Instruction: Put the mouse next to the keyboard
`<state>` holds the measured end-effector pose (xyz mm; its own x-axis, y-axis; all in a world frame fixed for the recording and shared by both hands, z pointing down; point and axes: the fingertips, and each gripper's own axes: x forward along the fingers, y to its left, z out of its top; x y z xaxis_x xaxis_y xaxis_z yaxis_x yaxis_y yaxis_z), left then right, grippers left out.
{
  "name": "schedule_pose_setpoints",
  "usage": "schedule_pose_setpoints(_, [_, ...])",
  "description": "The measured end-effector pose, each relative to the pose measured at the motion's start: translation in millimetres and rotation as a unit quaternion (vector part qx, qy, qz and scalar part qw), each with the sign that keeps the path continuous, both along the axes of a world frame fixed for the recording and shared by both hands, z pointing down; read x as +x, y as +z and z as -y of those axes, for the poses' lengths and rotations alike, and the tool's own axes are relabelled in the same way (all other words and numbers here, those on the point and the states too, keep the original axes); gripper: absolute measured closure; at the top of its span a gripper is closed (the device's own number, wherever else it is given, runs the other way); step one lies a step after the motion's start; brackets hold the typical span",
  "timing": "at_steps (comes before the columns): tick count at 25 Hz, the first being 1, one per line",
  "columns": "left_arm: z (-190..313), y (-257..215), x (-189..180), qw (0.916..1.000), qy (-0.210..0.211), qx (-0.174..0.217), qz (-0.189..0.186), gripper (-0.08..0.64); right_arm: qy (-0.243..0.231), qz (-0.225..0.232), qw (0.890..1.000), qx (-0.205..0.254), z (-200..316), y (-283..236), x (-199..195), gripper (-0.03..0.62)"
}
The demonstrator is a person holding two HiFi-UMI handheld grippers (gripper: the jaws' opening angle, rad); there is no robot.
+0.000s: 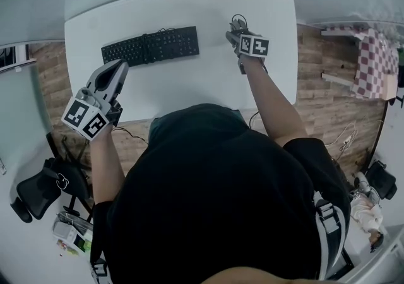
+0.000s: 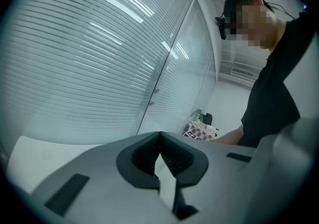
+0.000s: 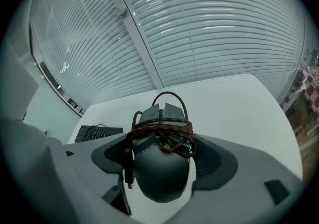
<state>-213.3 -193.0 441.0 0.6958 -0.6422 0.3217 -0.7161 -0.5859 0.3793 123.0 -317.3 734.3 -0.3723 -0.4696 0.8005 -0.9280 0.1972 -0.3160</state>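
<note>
A black mouse (image 3: 162, 170) with its red-and-black braided cable wound round it sits between the jaws of my right gripper (image 3: 162, 161), which is shut on it. In the head view that gripper (image 1: 238, 31) hangs over the right part of the white table (image 1: 208, 81), to the right of the black keyboard (image 1: 151, 45). The keyboard (image 3: 97, 132) also shows at the left of the right gripper view. My left gripper (image 1: 118, 68) is near the table's front left edge, tilted upward. Its jaws (image 2: 160, 148) meet at the tips with nothing between them.
A glass wall with blinds (image 3: 199, 29) stands behind the table. A checkered cloth (image 1: 374, 62) lies at the right over the wooden floor (image 1: 328, 106). A black office chair (image 1: 44, 188) stands at the lower left. The person's torso fills the lower head view.
</note>
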Motion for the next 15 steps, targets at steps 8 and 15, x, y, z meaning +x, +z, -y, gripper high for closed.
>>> schedule_pose_setpoints(8, [6, 10, 0, 0.9999, 0.0, -0.011, -0.001, 0.539, -0.009, -0.011, 1.0, -0.017, -1, 20, -1, 0.187])
schedule_pose_setpoints(15, [8, 16, 0, 0.9999, 0.0, -0.017, -0.002, 0.538, -0.008, -0.017, 0.999, -0.027, -4, 33, 2, 0.187])
